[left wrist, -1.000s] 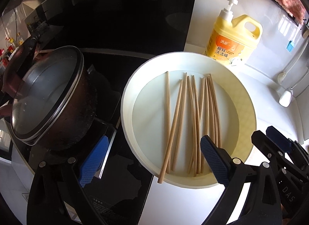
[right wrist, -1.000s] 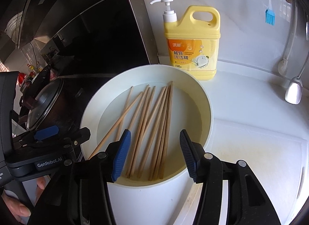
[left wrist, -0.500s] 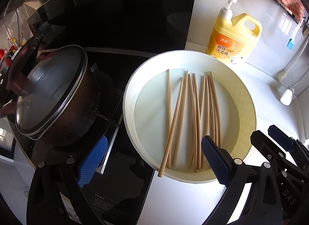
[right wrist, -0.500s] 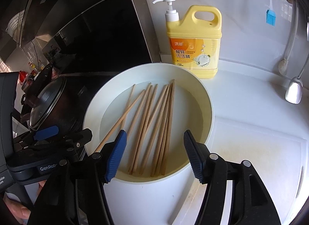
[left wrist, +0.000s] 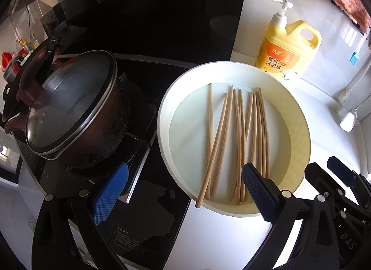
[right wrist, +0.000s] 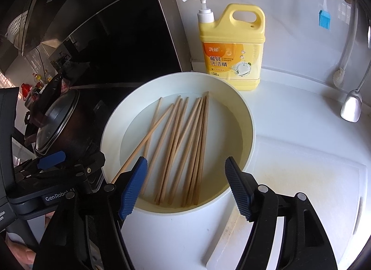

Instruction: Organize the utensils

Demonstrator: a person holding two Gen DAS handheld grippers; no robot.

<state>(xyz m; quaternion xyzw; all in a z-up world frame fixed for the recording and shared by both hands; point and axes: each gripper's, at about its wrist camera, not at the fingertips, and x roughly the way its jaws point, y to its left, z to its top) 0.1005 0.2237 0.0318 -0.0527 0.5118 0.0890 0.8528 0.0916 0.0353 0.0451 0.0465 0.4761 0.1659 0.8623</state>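
Observation:
Several wooden chopsticks lie side by side in a round white basin on the white counter; they also show in the right wrist view, in the same basin. One chopstick rests its near end on the basin's front-left rim. My left gripper is open and empty, hovering over the basin's near-left edge. My right gripper is open and empty, just above the basin's near rim, over the chopstick ends. The left gripper shows at the left of the right wrist view.
A dark lidded pot sits on the black stove left of the basin. A yellow dish-soap pump bottle stands behind the basin. A white cutting board lies to the right. A ladle and blue brush hang at the wall.
Both grippers have drawn back a little from the basin and stay open. The chopsticks have not moved.

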